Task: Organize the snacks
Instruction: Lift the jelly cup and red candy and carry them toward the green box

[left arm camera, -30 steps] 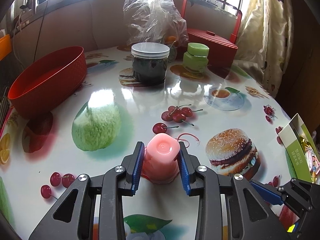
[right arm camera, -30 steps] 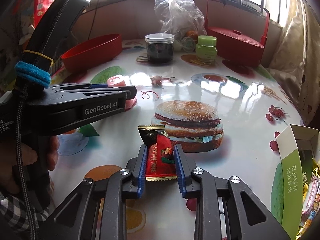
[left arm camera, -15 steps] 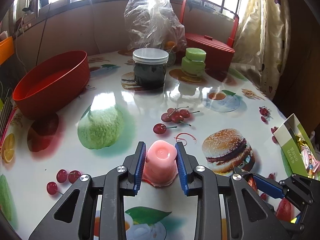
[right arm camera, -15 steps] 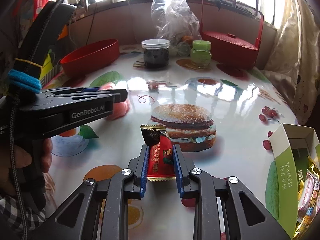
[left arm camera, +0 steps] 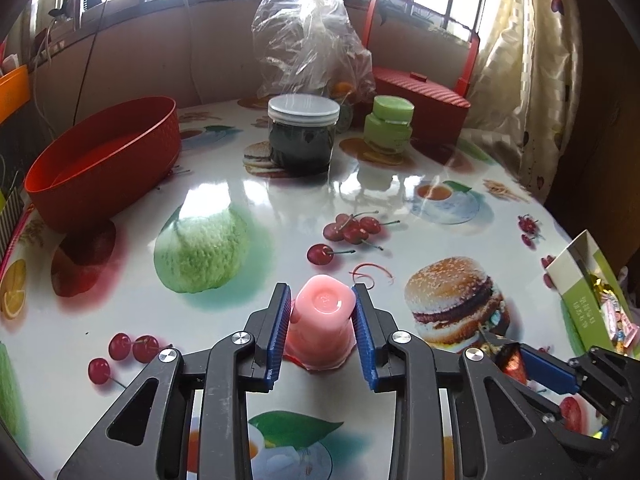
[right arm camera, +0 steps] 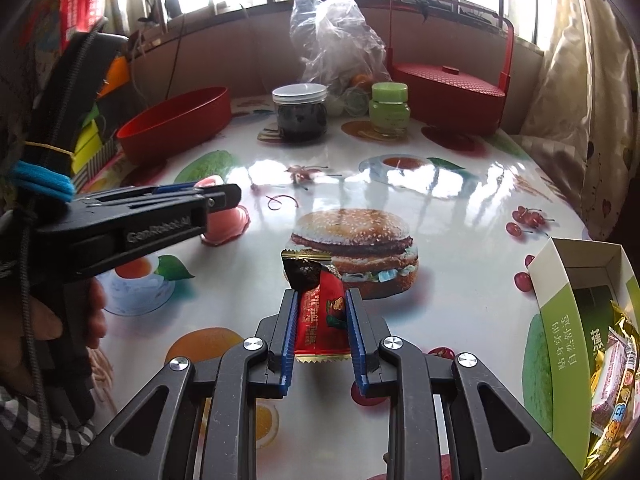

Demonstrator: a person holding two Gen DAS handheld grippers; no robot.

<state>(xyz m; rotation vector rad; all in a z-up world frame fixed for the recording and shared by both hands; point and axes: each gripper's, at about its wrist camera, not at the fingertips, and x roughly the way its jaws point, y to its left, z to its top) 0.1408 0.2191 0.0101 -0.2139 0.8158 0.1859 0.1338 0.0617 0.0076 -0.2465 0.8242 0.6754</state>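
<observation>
In the left wrist view, the left gripper has its blue-padded jaws pressed against both sides of a small pink jelly cup standing upside down on the glossy table with the fruit-and-burger print; whether the cup has left the surface is hard to tell, since its rim seems to meet its own reflection. A red oval plastic basket sits well apart at the far left, and an open green-and-white cardboard box of wrapped sweets lies at the right edge. In the right wrist view, the right gripper pinches a red foil-wrapped snack with a dark end between its jaws, held above the table just before the printed burger, with the open box near on the right. Both snacks look gripped, so the step in hand is the pick-up; the next move likely calls for carrying each to a container, probably the basket, and releasing only once over its rim.
</observation>
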